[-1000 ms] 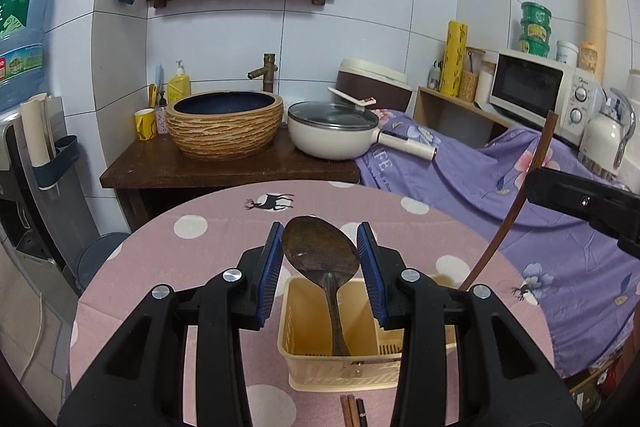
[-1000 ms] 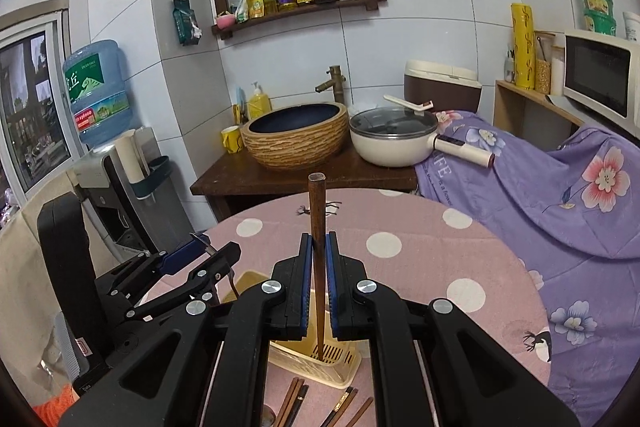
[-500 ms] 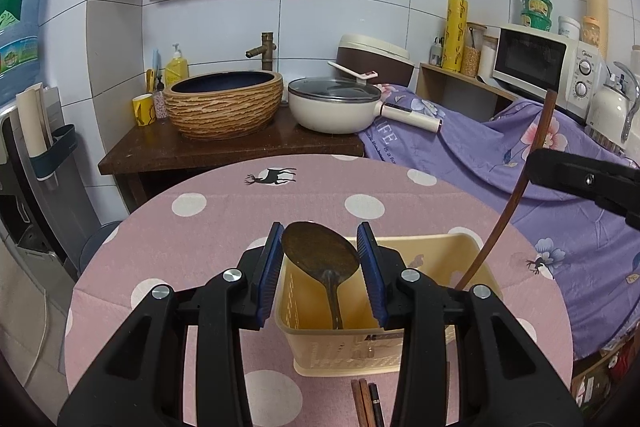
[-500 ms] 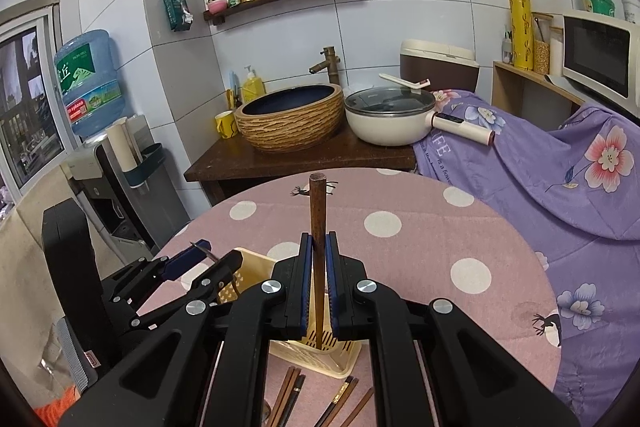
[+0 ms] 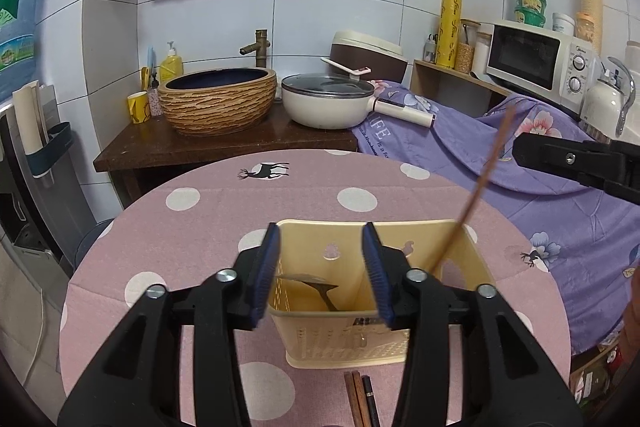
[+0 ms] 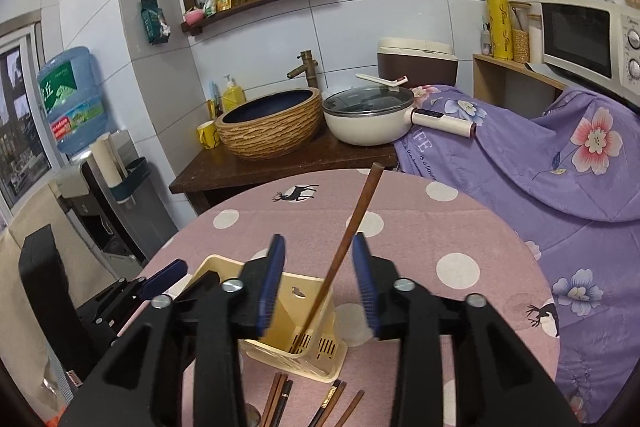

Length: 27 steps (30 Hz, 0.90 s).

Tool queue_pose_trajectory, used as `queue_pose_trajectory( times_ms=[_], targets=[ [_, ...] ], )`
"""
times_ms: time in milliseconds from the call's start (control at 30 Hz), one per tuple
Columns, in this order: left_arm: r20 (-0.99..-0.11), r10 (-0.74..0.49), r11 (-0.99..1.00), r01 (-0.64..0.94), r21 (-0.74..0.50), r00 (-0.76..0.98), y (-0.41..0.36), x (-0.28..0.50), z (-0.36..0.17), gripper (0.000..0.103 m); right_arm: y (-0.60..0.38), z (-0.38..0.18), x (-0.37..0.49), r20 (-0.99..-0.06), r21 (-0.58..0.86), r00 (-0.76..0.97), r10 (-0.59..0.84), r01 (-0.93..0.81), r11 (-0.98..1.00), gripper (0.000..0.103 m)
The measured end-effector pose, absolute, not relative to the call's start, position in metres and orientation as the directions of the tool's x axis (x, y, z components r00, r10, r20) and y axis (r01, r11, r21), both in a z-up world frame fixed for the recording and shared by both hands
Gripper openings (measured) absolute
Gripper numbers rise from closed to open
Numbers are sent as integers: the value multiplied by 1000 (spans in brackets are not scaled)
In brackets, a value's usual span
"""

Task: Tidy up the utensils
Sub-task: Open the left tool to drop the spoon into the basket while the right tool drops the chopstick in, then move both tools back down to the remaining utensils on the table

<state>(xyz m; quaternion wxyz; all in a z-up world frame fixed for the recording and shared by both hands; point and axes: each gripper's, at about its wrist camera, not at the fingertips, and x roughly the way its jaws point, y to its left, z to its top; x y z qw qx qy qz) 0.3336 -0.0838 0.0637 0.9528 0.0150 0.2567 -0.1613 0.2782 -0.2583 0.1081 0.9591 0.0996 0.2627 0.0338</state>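
A cream plastic utensil basket [image 5: 476, 263] [image 6: 296, 311] stands on the pink dotted round table [image 5: 224, 203]. My left gripper [image 5: 324, 269] is open above the basket's left side; a dark spoon [image 5: 316, 285] lies inside the basket below it. My right gripper [image 6: 318, 283] is open. A long wooden utensil [image 6: 354, 227] [image 5: 480, 183] leans free between its fingers with its lower end in the basket. Several chopsticks [image 6: 280, 397] [image 5: 360, 397] lie on the table in front of the basket.
Behind the table a dark wooden counter [image 5: 192, 147] holds a woven basin [image 5: 218, 99] and a white lidded pan [image 5: 326, 101]. A purple floral cloth [image 6: 560, 155] covers furniture at right, with a microwave [image 5: 536, 61] above. A water dispenser [image 6: 72, 99] stands at left.
Both grippers opened. The spoon dropped from my left gripper into the basket. The wooden utensil left my right gripper's grip and tilted to the right, its end in the basket.
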Motion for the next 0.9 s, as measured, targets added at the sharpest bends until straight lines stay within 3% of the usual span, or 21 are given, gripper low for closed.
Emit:
queue_pose_trajectory(
  times_ms=[67,167,333,600,900],
  targets=[
    [-475,-297,950,307,-58,829,-79,325,67,71,-261,108,273,-489,209,866,108,-4,978,38],
    [-451,-288,955,288,-71,844,-67,309,71,84,-266,108,261,-479,197,874,79,20,980,40],
    [-486,-235,968,247,-41,842,-47,279,62,88,-272,87,239,-533,180,845,38,69,981,42],
    [-616,-136,976,213,52,776,-30,238,-1,88,-257,-3,218,-727,154,684,57,82,985,42],
    [-720,-174,973,229,-22,672,-35,220,-55,88,-236,-59,217,-825,172,561,75,121,978,36]
  ],
)
